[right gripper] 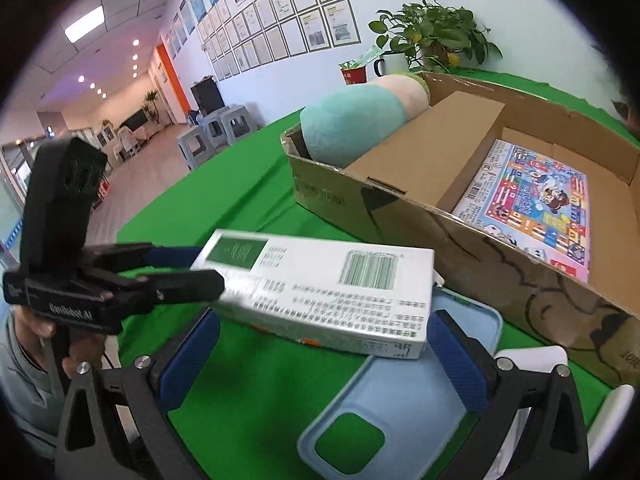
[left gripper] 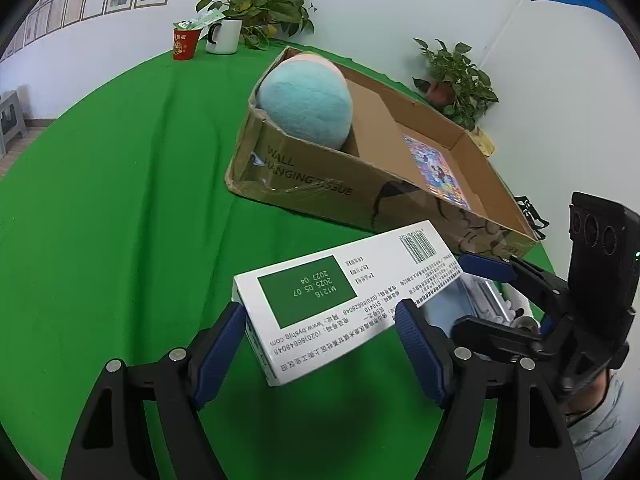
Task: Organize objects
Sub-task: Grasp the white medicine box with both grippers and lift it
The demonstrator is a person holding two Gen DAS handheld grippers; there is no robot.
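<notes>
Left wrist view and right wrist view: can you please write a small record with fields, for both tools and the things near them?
left tool: pads against the box, near one end
right tool: open, above the case, pressing nothing
box: white, one end over the case
case: light blue, flat on the cloth
carton: open top, on the cloth
in carton: plush at one end; card flat on the bottom

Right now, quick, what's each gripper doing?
Left gripper: apparently closed on the white box.
Right gripper: open, holding nothing, over the blue phone case.
</notes>
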